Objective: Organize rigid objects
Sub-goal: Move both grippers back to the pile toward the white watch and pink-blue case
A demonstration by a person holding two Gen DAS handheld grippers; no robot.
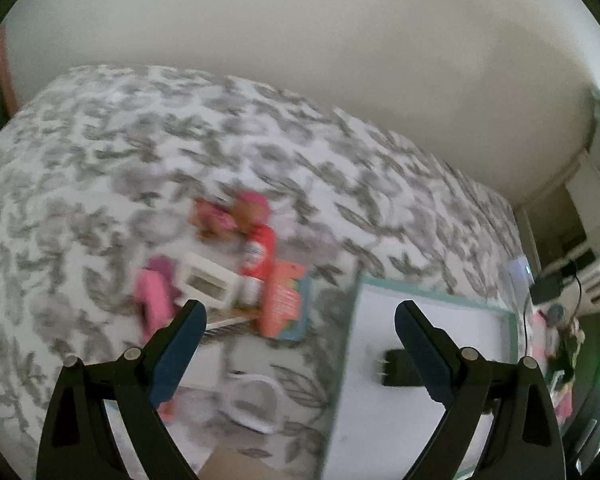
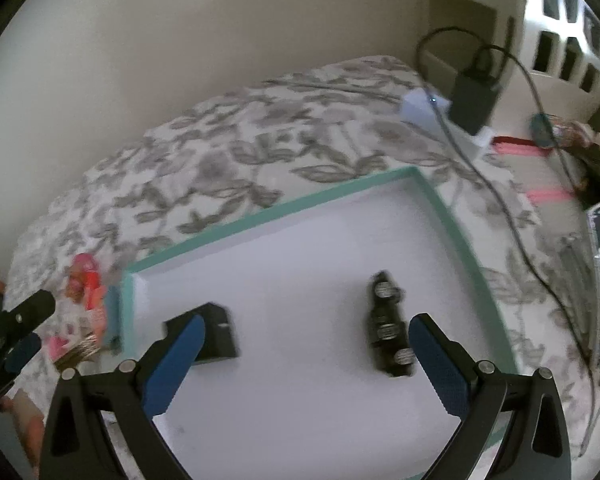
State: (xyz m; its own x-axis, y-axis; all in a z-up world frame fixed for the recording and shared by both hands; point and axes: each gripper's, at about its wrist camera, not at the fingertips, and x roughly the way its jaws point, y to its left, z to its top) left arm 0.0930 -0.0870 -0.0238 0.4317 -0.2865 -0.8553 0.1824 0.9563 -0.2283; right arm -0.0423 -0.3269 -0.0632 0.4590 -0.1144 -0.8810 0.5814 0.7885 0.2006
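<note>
Toys and boxes lie in a blurred heap (image 1: 236, 276) on the flowered bedspread (image 1: 100, 152), ahead of my left gripper (image 1: 298, 320) and a little toward its left finger. I can make out a pink piece (image 1: 156, 296), a white frame (image 1: 204, 280), a red bottle (image 1: 256, 252) and an orange card (image 1: 284, 300), all touching or overlapping; the blur hides finer detail. A white ring (image 1: 256, 404) lies on the bedspread closer in, low between the fingers of that gripper. My left gripper is spread wide with nothing between its blue pads (image 1: 180, 344).

My right gripper (image 2: 304, 336) hangs over a shallow tray with a teal rim (image 2: 284, 204) and a white floor. It too is spread wide and pinches nothing. Two black things lie on the tray floor: a black block (image 2: 220, 336) just beside the left finger, partly hidden behind its blue pad, and a long black piece with round silver ends (image 2: 388, 324) just inside the right finger, lying lengthwise away from me. The two are well apart from each other, with bare white floor between them.

From the right camera the heap shows just outside the tray's left wall, with my left gripper's finger (image 2: 32, 308) near it. A dark charger with a cable (image 2: 472, 96) sits at the far corner of the bed.
</note>
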